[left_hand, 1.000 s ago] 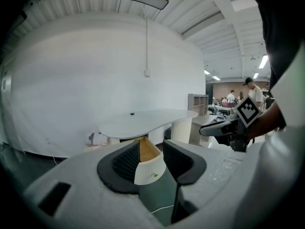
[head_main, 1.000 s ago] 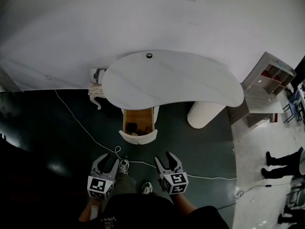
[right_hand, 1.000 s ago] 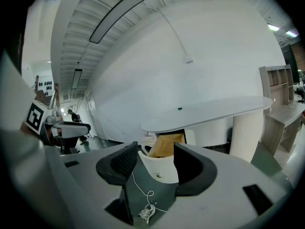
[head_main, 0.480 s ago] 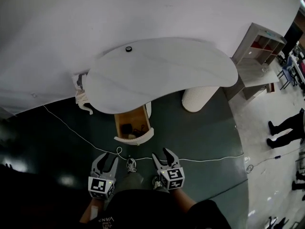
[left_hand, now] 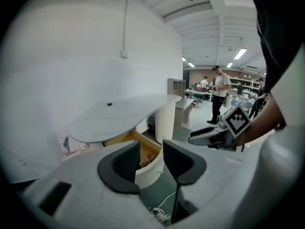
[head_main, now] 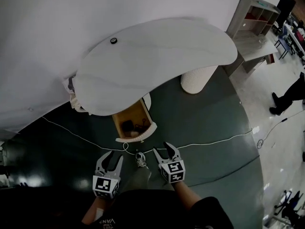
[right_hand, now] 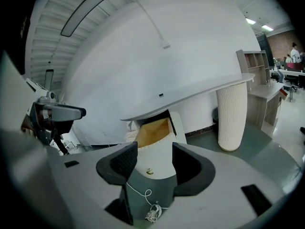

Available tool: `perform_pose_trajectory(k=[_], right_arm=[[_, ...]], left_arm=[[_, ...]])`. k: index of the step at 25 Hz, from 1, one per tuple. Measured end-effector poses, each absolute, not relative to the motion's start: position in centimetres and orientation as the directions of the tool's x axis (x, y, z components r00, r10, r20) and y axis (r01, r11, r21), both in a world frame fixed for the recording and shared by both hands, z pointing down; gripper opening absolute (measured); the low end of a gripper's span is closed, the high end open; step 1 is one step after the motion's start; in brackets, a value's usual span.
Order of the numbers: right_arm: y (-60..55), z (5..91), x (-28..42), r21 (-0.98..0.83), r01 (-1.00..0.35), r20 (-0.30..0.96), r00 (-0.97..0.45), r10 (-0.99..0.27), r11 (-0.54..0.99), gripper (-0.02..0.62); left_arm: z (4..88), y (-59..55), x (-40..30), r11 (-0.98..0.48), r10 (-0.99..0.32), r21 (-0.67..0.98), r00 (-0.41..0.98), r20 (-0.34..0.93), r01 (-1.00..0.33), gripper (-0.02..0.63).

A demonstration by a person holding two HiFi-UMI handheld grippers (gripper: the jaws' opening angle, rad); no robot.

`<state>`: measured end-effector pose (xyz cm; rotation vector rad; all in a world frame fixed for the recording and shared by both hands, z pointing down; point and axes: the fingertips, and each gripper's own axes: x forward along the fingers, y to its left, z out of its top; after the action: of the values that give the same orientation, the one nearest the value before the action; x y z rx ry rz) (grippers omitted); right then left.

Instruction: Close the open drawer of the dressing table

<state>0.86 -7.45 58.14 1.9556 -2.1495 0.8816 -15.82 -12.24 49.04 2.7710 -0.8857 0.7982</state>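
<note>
Mid-frame in the head view: drawer point(head_main: 135, 125), pulled out from under the near edge of the table point(head_main: 152, 56), wooden inside, white curved front toward the bottom of the frame. Holds a few small dark items, too small to tell. Shows a small brass knob point(right_hand: 149, 171) on its front in the right gripper view.

Above it, toward the top of the frame: the white kidney-shaped tabletop against the wall point(head_main: 47, 32). Right of the drawer: a fluted white leg point(head_main: 198, 78). Upper right corner: an open shelf point(head_main: 252, 18).

Just below the drawer front: a white cable point(head_main: 214, 142) across the dark floor point(head_main: 205, 118), and a shoe point(head_main: 140, 159) lower centre.

Bottom of the frame, well apart from the drawer: left gripper point(head_main: 116, 155) lower left, jaws apart, nothing between the pads. Right gripper point(head_main: 161, 148) just right of it, jaws wide, likewise empty. Both aimed up-frame at the drawer, touching nothing.
</note>
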Motion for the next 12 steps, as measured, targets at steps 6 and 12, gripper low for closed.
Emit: perform_pose_trajectory(k=[6,12], right_arm=[[-9.6,61.7,0.3,-0.338,-0.941,0.470,-0.159,-0.868,-0.011,0.224],[-11.3,64.5,0.3,-0.317,-0.947,0.492,-0.116,-0.863,-0.053,0.228]], left_arm=[[51.6,-13.8,-15.2,-0.873,-0.417,-0.036,0.707,0.572,-0.486,0.146],[53.9,-15.5,-14.1,-0.920,-0.320,-0.020,0.721,0.614,-0.391,0.146]])
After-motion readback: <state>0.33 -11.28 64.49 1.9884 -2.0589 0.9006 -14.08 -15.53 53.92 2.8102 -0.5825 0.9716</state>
